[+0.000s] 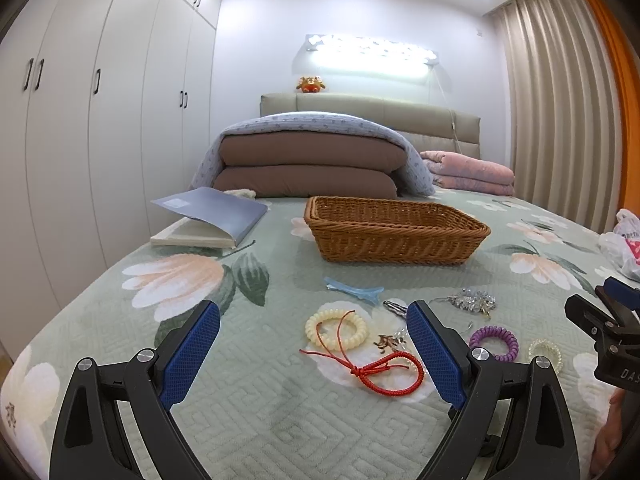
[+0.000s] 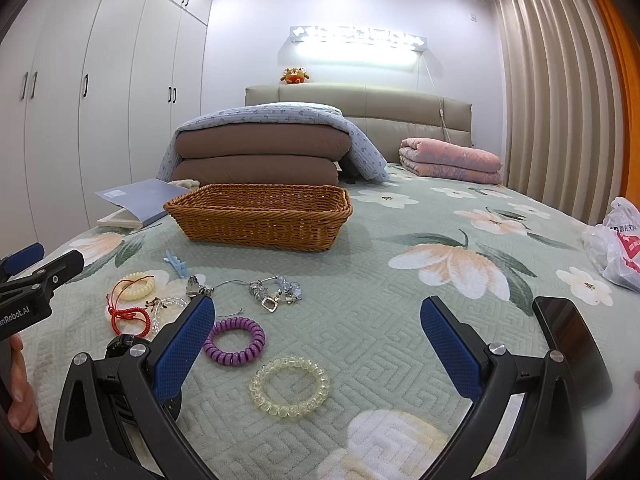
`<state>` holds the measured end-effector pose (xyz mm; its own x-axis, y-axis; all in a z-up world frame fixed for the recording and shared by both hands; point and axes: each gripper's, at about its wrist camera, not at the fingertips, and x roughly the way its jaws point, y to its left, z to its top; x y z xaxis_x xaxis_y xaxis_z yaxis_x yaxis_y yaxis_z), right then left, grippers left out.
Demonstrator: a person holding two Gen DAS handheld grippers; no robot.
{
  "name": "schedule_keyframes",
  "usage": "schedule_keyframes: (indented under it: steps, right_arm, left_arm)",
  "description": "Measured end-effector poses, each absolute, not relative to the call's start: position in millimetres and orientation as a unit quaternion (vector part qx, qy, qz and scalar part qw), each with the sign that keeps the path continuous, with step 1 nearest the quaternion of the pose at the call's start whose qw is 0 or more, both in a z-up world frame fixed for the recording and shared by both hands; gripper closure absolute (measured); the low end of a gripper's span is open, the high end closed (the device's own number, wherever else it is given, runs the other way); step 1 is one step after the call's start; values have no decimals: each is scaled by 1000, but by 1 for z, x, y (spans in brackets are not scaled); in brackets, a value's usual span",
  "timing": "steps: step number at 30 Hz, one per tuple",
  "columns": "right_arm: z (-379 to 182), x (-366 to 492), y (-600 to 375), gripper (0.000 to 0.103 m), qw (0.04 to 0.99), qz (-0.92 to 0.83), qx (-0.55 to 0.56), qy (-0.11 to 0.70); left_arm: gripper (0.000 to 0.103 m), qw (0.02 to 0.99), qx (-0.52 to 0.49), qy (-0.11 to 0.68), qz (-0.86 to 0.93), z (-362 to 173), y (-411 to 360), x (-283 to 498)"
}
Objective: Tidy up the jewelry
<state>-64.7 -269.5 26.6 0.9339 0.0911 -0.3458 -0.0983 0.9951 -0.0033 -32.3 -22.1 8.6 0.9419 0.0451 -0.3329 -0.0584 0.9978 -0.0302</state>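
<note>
A wicker basket (image 1: 394, 228) (image 2: 260, 216) stands on the bed beyond the jewelry. In the left wrist view a cream coil band (image 1: 336, 329), a red cord bracelet (image 1: 386, 372), a blue hair clip (image 1: 354, 290), a crystal charm piece (image 1: 474, 302) and a purple coil band (image 1: 494, 342) lie scattered. My left gripper (image 1: 314, 344) is open and empty just above the cream band and red cord. In the right wrist view a clear bead bracelet (image 2: 290, 386) and the purple coil band (image 2: 235, 341) lie between my fingers. My right gripper (image 2: 318, 338) is open and empty.
An open blue book (image 1: 208, 216) lies left of the basket. Folded brown and blue quilts (image 1: 308, 160) and a pink blanket (image 1: 468, 174) sit near the headboard. A white plastic bag (image 2: 618, 240) lies at the right edge. A dark phone (image 2: 572, 344) lies by my right finger.
</note>
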Motion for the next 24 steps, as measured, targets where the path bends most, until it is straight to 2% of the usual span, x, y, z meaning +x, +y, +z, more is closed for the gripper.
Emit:
schedule_keyframes:
  steps: [24]
  right_arm:
    - [25,-63,-269,0,983,48,-14,177]
  left_arm:
    - [8,984,-16,174,26,7,-24,-31]
